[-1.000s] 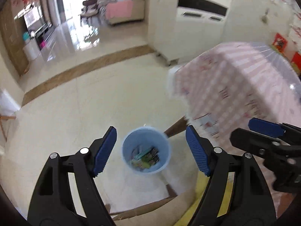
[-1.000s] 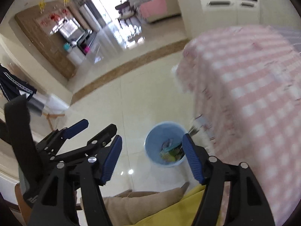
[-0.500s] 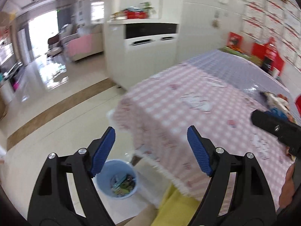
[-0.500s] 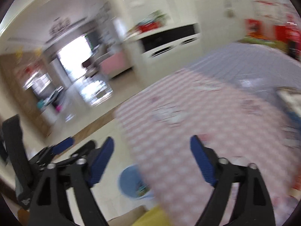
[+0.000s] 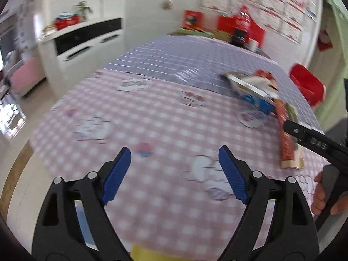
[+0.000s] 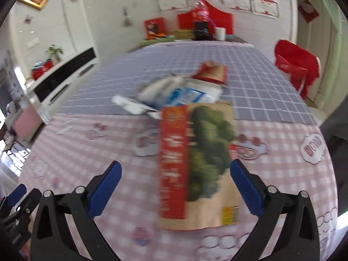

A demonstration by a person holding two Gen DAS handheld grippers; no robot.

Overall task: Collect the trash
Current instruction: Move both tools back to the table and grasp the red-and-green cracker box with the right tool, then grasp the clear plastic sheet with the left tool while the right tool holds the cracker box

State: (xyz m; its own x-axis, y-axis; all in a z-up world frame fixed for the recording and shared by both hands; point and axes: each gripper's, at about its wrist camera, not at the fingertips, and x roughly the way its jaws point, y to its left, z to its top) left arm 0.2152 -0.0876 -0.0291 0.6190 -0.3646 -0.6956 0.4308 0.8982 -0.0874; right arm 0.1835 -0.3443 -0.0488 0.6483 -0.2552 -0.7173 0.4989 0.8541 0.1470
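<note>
Right wrist view: the right tool (image 6: 174, 187) is spread wide and grips nothing, its blue pads either side of a flat food packet (image 6: 196, 165) printed with a red band and green broccoli-like picture. The packet lies on the desk (image 6: 293, 174), its near end between the fingers, though whether the pads are down at its level I cannot tell. It looks like thin card or paper: light, fairly stiff along its length, likely to bend or slide on the glossy cloth if pushed. A pinch across its narrow width near the close end seems the best hold. Just beyond it, touching its far end, sits a heap of crumpled wrappers (image 6: 187, 91), white, blue and red; these should be soft, crushable and very light.

Left wrist view: the left tool (image 5: 174, 174) is likewise wide apart and empty, over bare cloth, well apart from the trash to its right.

The desk carries a pink checked plastic cloth meeting a grey-blue checked one farther off. Red boxes (image 6: 204, 21) and a white cup (image 6: 220, 33) stand by the far wall, a red chair (image 6: 298, 65) at the right, a white cabinet (image 5: 87, 41) at the left.
</note>
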